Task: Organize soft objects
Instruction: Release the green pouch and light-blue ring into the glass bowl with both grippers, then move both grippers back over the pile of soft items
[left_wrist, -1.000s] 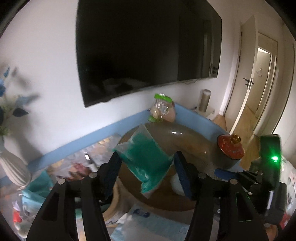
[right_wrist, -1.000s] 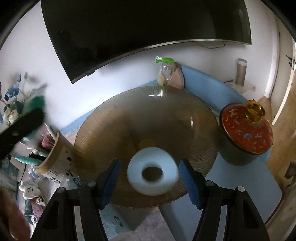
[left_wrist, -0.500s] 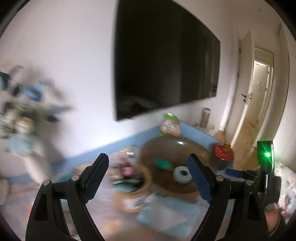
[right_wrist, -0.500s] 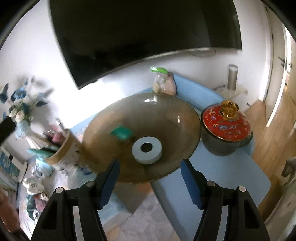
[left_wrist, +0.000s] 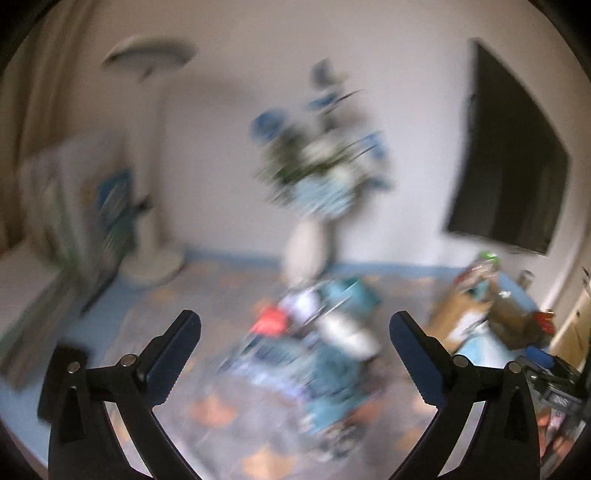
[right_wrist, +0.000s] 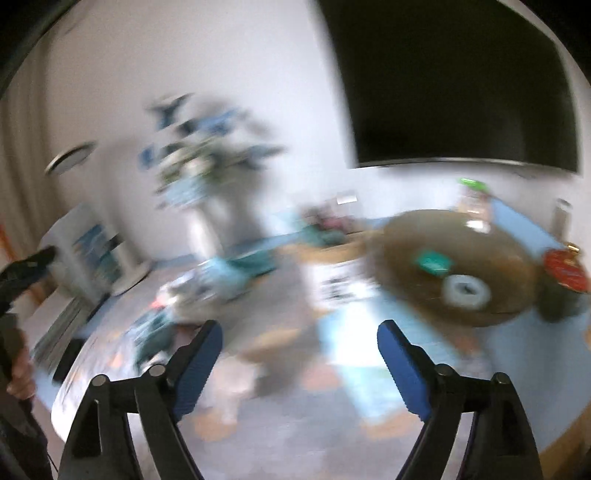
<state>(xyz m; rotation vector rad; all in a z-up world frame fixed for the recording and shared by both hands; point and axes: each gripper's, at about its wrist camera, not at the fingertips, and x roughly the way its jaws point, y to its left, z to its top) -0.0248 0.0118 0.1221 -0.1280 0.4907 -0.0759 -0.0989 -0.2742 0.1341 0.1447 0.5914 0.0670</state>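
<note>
Left gripper (left_wrist: 295, 332) and right gripper (right_wrist: 299, 341) fingers both opening, empty; white foam ring (right_wrist: 466, 290) and green pouch (right_wrist: 433, 263) on brown dish (right_wrist: 406, 254) at 2 o'clock.

No legible text, label, brand or number in either view; motion blur throughout. Dark print on the white container (right_wrist: 341, 286) just left of the brown plate (right_wrist: 454, 266) is smeared past reading. Blue-printed box (left_wrist: 110, 206) left of the white vase (left_wrist: 306, 251): markings unreadable.
</note>
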